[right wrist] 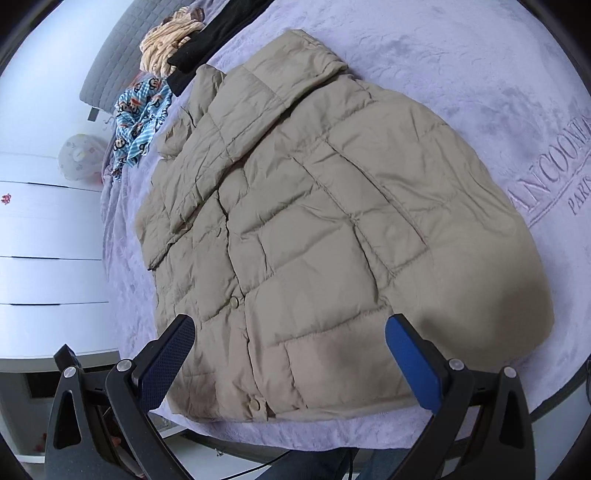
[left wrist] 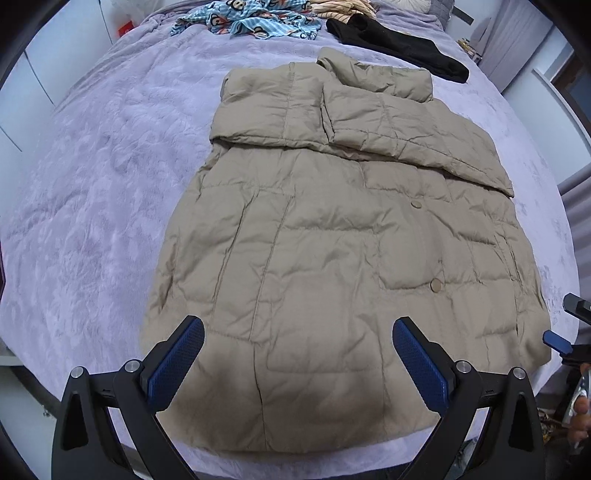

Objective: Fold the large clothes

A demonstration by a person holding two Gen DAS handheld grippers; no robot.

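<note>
A beige quilted puffer jacket [left wrist: 325,236] lies flat on the lilac bed cover [left wrist: 96,177], front up, both sleeves folded across its chest. My left gripper [left wrist: 297,328] hovers over the jacket's hem, jaws wide open with nothing between the blue pads. In the right wrist view the same jacket [right wrist: 314,221] runs away toward the upper left. My right gripper [right wrist: 290,325] hangs open above the hem near the snap buttons, holding nothing. The right gripper's blue fingertip [left wrist: 554,338] peeks in at the left wrist view's right edge.
A black garment [left wrist: 399,44], a blue monkey-print cloth [left wrist: 251,20] and a striped tan cloth [left wrist: 343,9] lie at the bed's far end. White drawers [right wrist: 48,251] stand beside the bed. The bed's near edge [right wrist: 258,439] runs just below the hem.
</note>
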